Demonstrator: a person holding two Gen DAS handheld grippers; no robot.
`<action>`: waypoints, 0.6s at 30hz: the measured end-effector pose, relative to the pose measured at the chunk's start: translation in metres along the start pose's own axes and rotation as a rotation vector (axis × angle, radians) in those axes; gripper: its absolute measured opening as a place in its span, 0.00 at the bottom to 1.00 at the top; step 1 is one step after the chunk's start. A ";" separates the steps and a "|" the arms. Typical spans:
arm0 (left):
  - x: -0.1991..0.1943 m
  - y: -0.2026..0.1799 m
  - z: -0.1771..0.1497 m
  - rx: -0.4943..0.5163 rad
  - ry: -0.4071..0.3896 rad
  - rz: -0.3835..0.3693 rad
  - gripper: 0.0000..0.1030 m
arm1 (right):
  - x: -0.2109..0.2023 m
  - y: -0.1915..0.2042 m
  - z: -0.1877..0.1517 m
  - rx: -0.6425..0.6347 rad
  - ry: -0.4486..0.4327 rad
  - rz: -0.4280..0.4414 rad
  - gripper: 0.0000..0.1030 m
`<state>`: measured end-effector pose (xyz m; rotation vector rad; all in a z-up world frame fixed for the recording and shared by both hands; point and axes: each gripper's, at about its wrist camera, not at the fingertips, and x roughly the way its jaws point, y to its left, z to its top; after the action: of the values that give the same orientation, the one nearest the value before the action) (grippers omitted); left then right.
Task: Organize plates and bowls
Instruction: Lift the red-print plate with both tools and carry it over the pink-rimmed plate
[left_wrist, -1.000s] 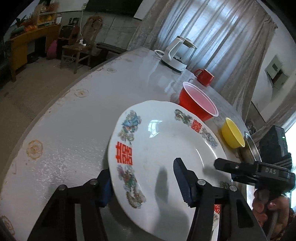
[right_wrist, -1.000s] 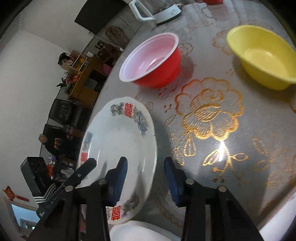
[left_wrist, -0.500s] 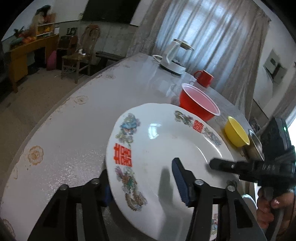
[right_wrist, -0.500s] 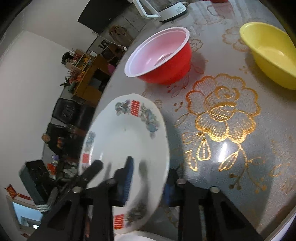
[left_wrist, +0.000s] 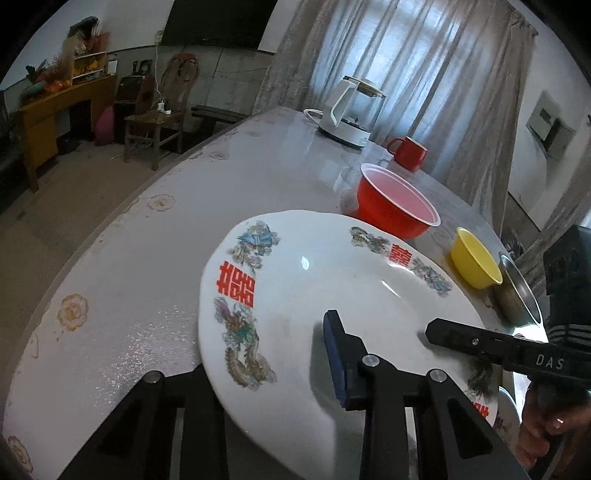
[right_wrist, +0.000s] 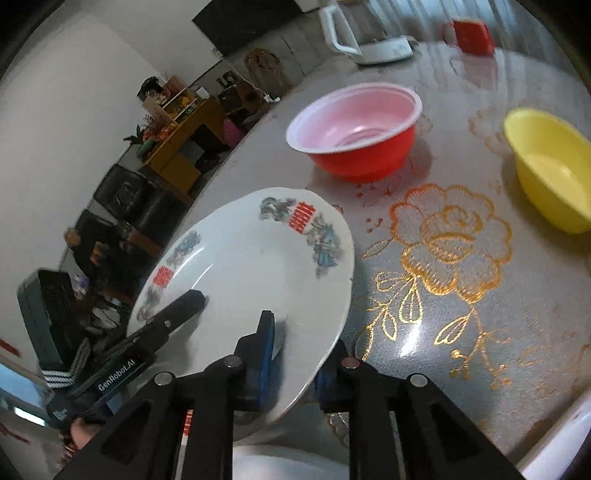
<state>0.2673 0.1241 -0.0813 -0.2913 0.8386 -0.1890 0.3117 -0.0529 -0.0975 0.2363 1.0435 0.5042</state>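
Table wide, glossy, floral cover. Plate, white with red characters, tilted, raised off table near front edge, both claws on opposite rims. Red bowl, yellow bowl beyond, well apart; steel bowl beside yellow.

Left gripper: jaws closing, straddling plate rim; contact of far pad unclear. Right gripper: nearly closed, pinching opposite rim.

Advice: finish left squeeze before lifting; keep plate level; move both hands together; glazed rim likely slippery.

kettle | red mug | wooden chair | curtains
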 end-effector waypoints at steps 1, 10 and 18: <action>0.000 0.000 0.000 -0.001 0.002 -0.005 0.32 | -0.001 0.002 -0.001 -0.011 -0.003 -0.010 0.18; -0.001 -0.008 -0.003 0.040 0.007 -0.014 0.33 | -0.012 0.011 -0.009 -0.089 -0.041 -0.091 0.21; -0.007 -0.019 -0.009 0.094 -0.007 -0.015 0.33 | -0.023 0.011 -0.021 -0.089 -0.058 -0.112 0.23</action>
<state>0.2554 0.1060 -0.0757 -0.2101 0.8185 -0.2401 0.2814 -0.0561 -0.0861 0.1119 0.9699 0.4395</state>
